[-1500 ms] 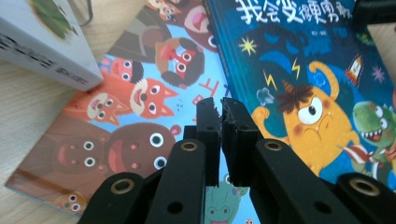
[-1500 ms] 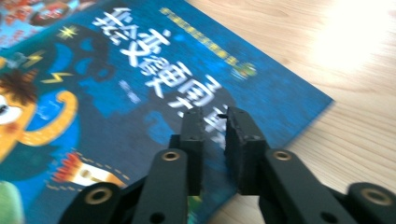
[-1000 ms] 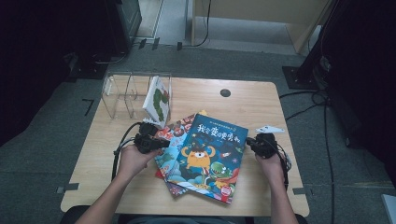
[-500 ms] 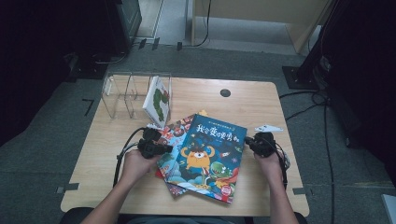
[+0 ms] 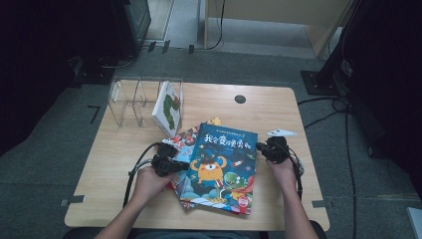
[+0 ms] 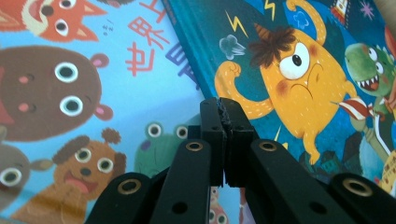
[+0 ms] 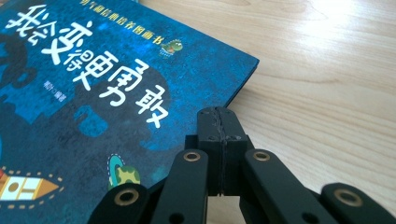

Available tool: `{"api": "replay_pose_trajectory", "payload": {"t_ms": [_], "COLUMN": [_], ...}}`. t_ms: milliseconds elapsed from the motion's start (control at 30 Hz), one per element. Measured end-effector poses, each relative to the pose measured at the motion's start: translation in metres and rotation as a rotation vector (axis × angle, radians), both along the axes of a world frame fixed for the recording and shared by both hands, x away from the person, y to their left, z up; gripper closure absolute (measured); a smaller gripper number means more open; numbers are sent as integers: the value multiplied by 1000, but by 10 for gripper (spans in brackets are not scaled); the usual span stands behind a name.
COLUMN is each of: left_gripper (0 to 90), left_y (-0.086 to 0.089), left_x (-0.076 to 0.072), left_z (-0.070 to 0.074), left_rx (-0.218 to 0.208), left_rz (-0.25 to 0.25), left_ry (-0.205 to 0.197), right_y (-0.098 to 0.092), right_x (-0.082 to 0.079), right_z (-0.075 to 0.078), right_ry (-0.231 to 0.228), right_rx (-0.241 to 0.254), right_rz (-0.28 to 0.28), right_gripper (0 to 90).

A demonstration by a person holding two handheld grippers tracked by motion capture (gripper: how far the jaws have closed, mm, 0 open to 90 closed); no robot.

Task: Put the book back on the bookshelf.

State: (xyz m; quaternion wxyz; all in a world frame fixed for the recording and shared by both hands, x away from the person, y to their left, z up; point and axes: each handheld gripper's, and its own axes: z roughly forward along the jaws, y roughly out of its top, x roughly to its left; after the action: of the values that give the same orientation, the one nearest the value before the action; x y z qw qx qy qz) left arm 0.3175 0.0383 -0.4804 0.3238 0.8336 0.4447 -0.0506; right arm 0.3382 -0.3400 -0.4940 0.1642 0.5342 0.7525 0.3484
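The dark blue book (image 5: pixel 221 167) with the orange monster on its cover is lying on top of a small pile near the front edge of the bench (image 5: pixel 278 107), about in the middle between the left and right edges; under it a light blue book (image 6: pixel 93 84) with cartoon animals is sticking out toward the left side, and the top book is sitting a little turned against it; the left tongs (image 5: pixel 181 164) are resting at the left edge of the dark blue book, above the place where it is overlapping the light blue one, with the jaws pressed together and nothing between them; in the left gripper view the closed tips (image 6: pixel 225 112) are pointing at the monster's arm; the right tongs (image 5: pixel 261 148) are waiting at the right edge of the same book, near its far right corner, also with the jaws pressed together and holding nothing; whether either tip is touching the cover I cannot tell; a clear plastic rack (image 5: pixel 132 99) is standing at the far left corner of the bench, and one thin book (image 5: pixel 166 107) is leaning upright in its right compartment.
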Motion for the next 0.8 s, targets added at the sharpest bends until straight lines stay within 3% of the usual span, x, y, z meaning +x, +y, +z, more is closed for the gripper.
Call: {"api": "replay_pose_trajectory", "payload": {"t_ms": [633, 800], "left_gripper": [900, 900], "left_y": [-2, -6], "left_x": [-27, -32], "left_z": [1, 1], "left_rx": [19, 21], "left_rz": [18, 25], "left_ry": [-13, -25], "right_y": [26, 34], "right_x": [29, 38], "right_z": [-1, 1], "right_ry": [-14, -21], "right_rx": [-7, -43], "right_rz": [-12, 6], "right_gripper": [900, 900]}}
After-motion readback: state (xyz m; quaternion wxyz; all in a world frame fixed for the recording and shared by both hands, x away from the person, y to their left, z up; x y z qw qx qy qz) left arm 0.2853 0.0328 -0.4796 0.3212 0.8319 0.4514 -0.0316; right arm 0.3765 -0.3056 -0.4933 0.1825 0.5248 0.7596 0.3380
